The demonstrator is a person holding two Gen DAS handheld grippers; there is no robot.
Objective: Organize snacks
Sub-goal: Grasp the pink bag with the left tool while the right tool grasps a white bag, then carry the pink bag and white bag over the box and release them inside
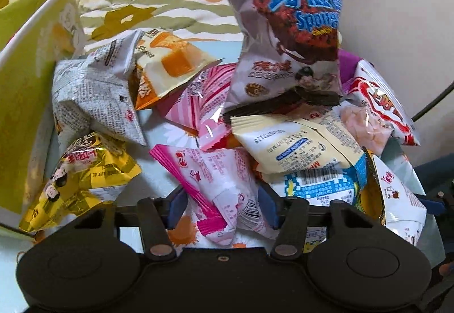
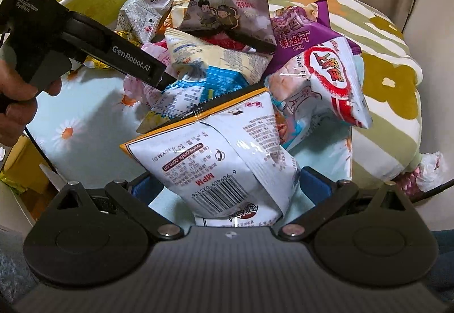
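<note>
**A:** The left gripper [image 1: 222, 210] stands spread, its blue pads either side of a pink-and-white packet [image 1: 215, 185] but apparently not pressing it. The right gripper [image 2: 227, 188] is likewise released, straddling the barcode end of a white packet [image 2: 227, 159].

**B:** Which way do they lie?

**A:** Each packet lies straight ahead of its own gripper, long axis running away from the camera, so each jaw crosses the narrow width. Beyond them the snack pile [image 1: 283, 114] rises to the upright Sponge bag [image 1: 289, 37]. The yellow-green box [image 1: 25, 80] sits left of the pile, nearer the left gripper.

**B:** Anything unclear?

**A:** The box's inside is cut off. I cannot tell whether either pad truly touches foil, and the lower packets are buried.
</note>
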